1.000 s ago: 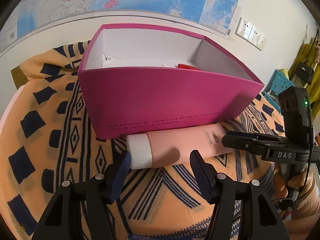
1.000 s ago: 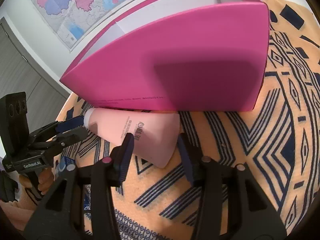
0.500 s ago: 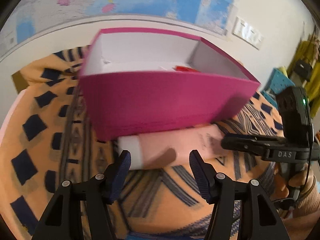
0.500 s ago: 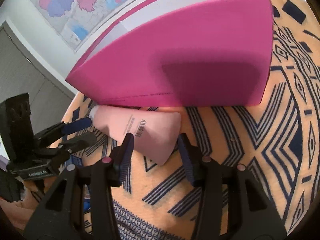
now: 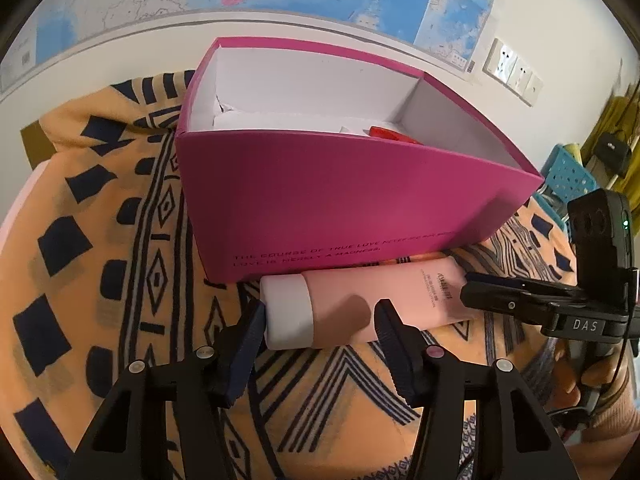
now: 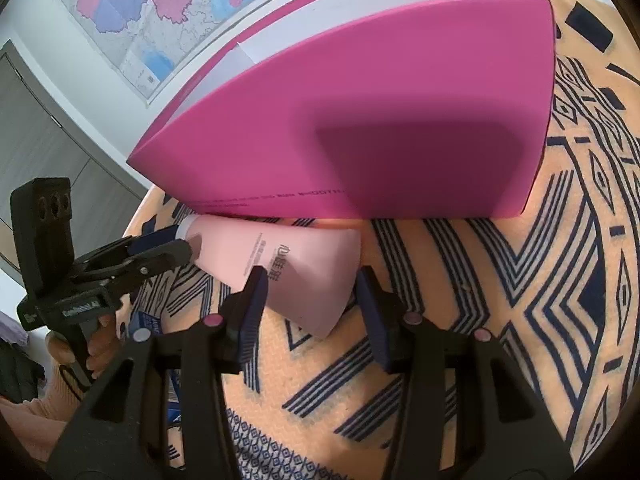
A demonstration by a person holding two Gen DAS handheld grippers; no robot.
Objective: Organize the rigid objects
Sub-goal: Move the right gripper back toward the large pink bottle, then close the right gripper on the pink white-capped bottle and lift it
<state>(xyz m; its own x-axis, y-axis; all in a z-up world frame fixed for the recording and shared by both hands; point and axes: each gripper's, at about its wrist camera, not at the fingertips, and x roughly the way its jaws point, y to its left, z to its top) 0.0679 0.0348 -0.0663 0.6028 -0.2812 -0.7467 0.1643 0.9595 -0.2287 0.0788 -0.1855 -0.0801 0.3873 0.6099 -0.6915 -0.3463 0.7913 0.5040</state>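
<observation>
A pink tube [image 5: 360, 300] with a white cap [image 5: 286, 312] lies on the patterned cloth against the front wall of an open magenta box [image 5: 340, 208]. My left gripper [image 5: 320, 314] hovers at the cap end. Its jaws are closing, the left pad sits beside the cap, and nothing is clamped. In the right wrist view the pink tube [image 6: 288, 264] has its flat crimped end between the pads of my right gripper [image 6: 308, 280], which press on both of its edges. The left gripper [image 6: 172, 246] shows at the cap there, and the right gripper [image 5: 480, 292] at the tube's tail.
The box holds a red item [image 5: 388, 134] and white things. An orange and navy cloth [image 5: 100, 280] covers the table. A wall with a map stands behind the box, and a blue crate [image 5: 568, 172] lies to the right. A blue-printed packet [image 6: 148, 324] lies near the person's hand [image 6: 96, 344].
The left gripper's jaws have narrowed slightly around the cap end after a brief shake. The right gripper and the tube have kept still.
</observation>
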